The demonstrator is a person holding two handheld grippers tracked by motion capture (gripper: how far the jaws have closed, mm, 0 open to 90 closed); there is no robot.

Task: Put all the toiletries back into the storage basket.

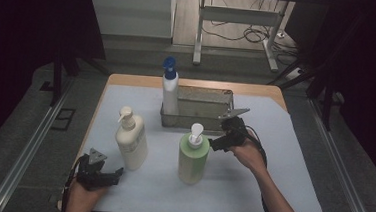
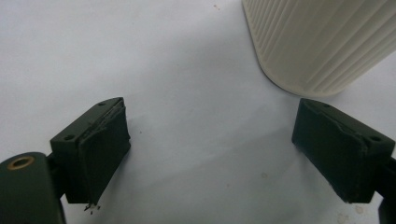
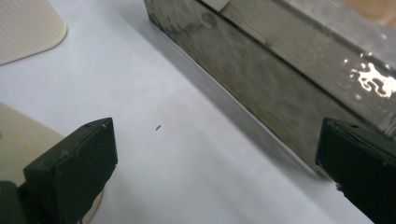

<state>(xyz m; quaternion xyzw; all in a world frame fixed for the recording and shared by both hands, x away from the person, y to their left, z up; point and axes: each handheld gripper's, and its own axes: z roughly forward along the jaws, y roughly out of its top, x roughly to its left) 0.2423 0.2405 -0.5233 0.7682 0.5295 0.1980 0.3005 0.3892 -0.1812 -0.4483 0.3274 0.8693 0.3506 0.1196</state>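
A cream pump bottle and a green pump bottle stand upright on the white sheet. A white spray bottle with a blue top stands at the left end of a metal tray. My left gripper lies low at the front left, open, just short of the cream bottle's ribbed base. My right gripper hangs open between the green bottle and the tray. In the right gripper view the open jaws have bare sheet between them, the tray wall on one side and the green bottle's base on the other.
The white sheet covers most of a wooden table. Dark rails run along both sides of the table. Behind it stand a white frame and loose cables on the floor.
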